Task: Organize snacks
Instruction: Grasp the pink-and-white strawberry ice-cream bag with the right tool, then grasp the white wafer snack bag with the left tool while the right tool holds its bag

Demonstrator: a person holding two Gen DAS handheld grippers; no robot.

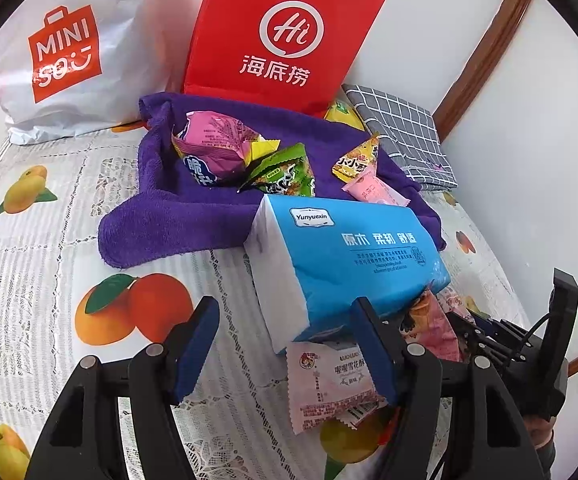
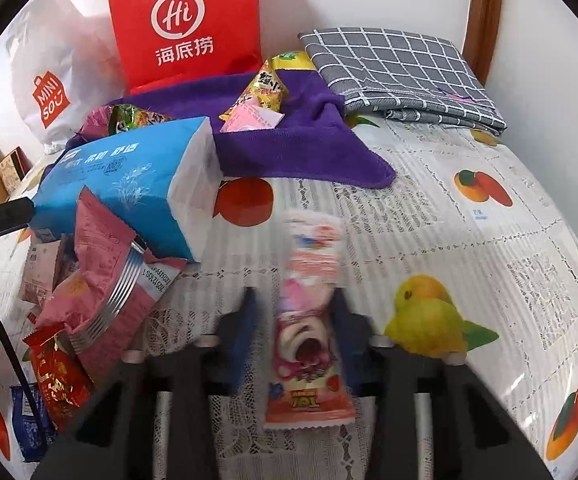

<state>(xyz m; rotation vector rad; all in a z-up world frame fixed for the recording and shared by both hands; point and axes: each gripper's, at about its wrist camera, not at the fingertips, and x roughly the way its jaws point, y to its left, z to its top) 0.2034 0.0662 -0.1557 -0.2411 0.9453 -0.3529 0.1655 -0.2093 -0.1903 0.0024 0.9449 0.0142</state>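
pink toy story snack packet (image 2: 309,320) sat clamped upright in the right gripper (image 2: 295,332) above the fruit-print tablecloth (image 2: 449,220), the left gripper (image 1: 285,344) half-open and empty, so the carry to the purple towel (image 2: 309,148) likely came next.

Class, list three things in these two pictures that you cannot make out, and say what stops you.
- Left wrist view: yellow packet, mostly hidden behind the red bag.
- Right wrist view: pink snack packet in the right hand-held gripper, print blurred.
- Right wrist view: blue packet, cut off by the edge.
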